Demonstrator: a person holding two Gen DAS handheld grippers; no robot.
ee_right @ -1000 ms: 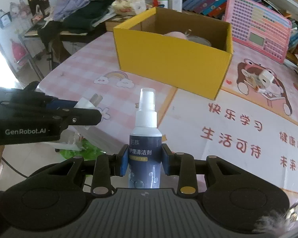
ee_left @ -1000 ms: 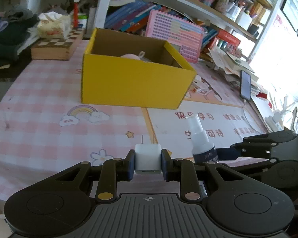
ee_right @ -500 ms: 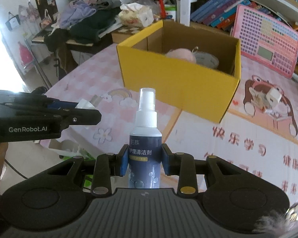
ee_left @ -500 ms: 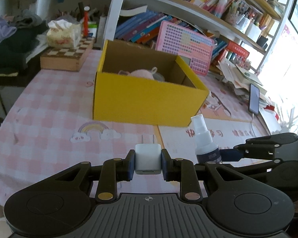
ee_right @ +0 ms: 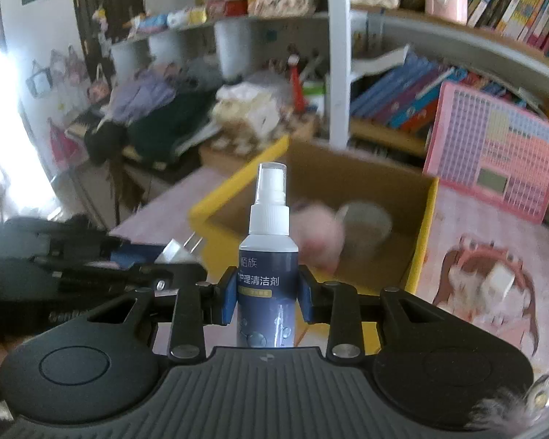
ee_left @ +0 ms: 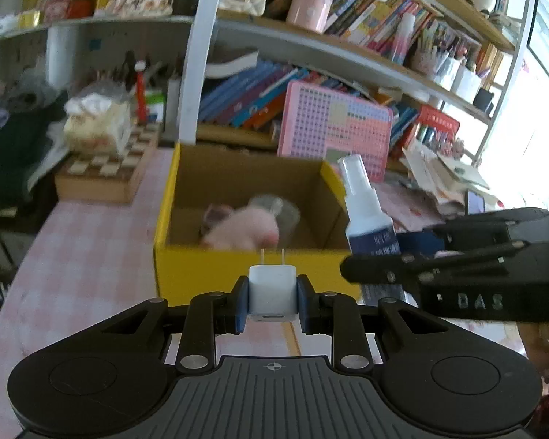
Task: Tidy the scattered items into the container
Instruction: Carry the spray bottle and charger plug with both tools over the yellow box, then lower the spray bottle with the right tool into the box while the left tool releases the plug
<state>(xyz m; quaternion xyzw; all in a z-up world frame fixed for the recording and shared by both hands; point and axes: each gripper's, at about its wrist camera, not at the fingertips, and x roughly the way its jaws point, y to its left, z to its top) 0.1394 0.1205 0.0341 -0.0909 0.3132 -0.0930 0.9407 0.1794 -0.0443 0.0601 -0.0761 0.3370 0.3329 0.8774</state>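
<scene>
My left gripper point(ee_left: 271, 301) is shut on a white plug adapter point(ee_left: 272, 291), prongs pointing forward, just short of the near wall of the yellow cardboard box point(ee_left: 201, 274). My right gripper point(ee_right: 268, 298) is shut on a dark-blue spray bottle point(ee_right: 269, 274) with a white pump top, held upright before the same box point(ee_right: 426, 241). In the left wrist view the bottle point(ee_left: 369, 216) and the right gripper sit at the right, by the box's right corner. Inside the box lie a pink plush toy point(ee_left: 241, 230) and a clear round item point(ee_left: 285, 212).
A second white adapter point(ee_right: 497, 281) lies on the cartoon mat right of the box. A pink keyboard toy point(ee_left: 333, 128) leans behind the box. A chessboard box point(ee_left: 102, 172) with a tissue pack stands at the left. Crowded bookshelves rise behind.
Both grippers have risen and moved forward toward the box, each keeping its grip. The box now looks closer and its inside shows.
</scene>
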